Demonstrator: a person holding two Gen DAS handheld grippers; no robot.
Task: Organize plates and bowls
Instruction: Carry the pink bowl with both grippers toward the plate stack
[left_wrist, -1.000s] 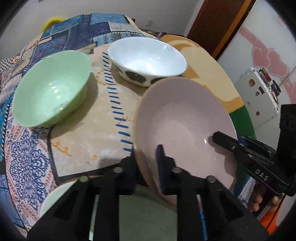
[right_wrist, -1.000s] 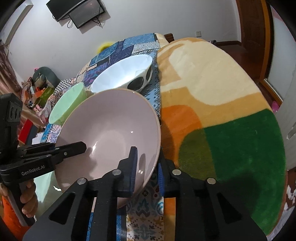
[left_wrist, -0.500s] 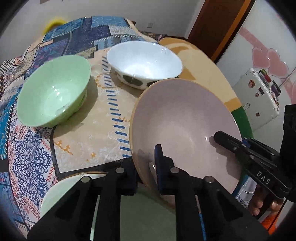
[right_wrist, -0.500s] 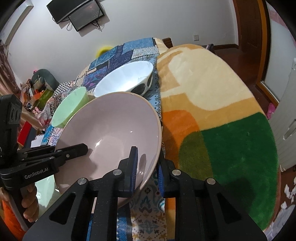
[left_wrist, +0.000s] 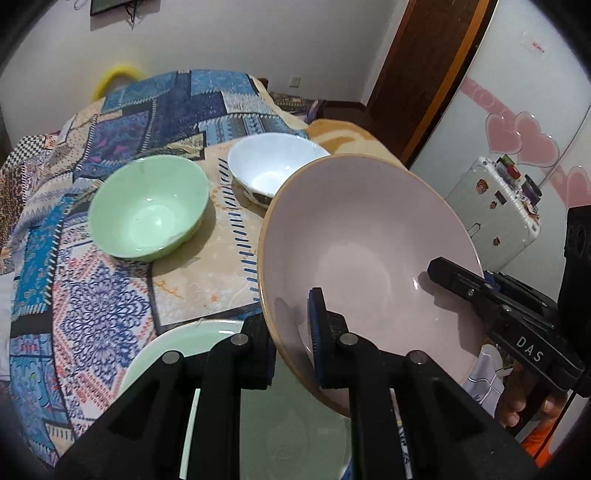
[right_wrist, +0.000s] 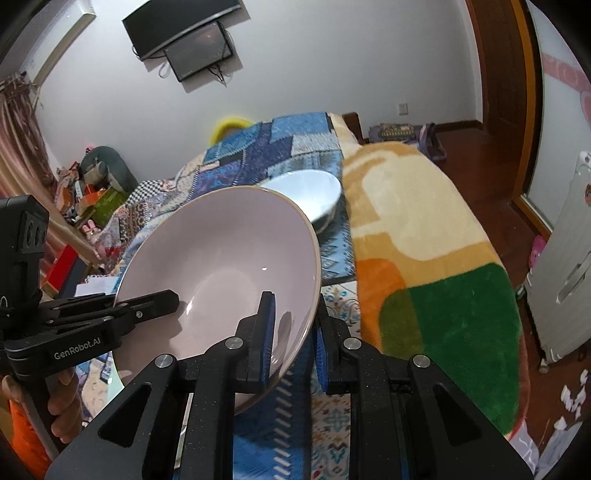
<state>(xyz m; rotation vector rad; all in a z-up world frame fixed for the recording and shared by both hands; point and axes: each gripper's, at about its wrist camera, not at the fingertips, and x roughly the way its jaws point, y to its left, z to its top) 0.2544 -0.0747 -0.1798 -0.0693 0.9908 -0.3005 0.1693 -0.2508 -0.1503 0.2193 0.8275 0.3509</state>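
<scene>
Above the patterned bedcover (left_wrist: 92, 306), the pink bowl (left_wrist: 354, 251) hangs tilted, off the surface. Left gripper (left_wrist: 291, 343) pinches its near rim; right gripper (right_wrist: 291, 336) pinches the opposite rim. Under it lies a pale green plate (left_wrist: 166, 347). Green bowl (left_wrist: 147, 206) & white bowl (left_wrist: 266, 166) sit further back, side by side.
</scene>
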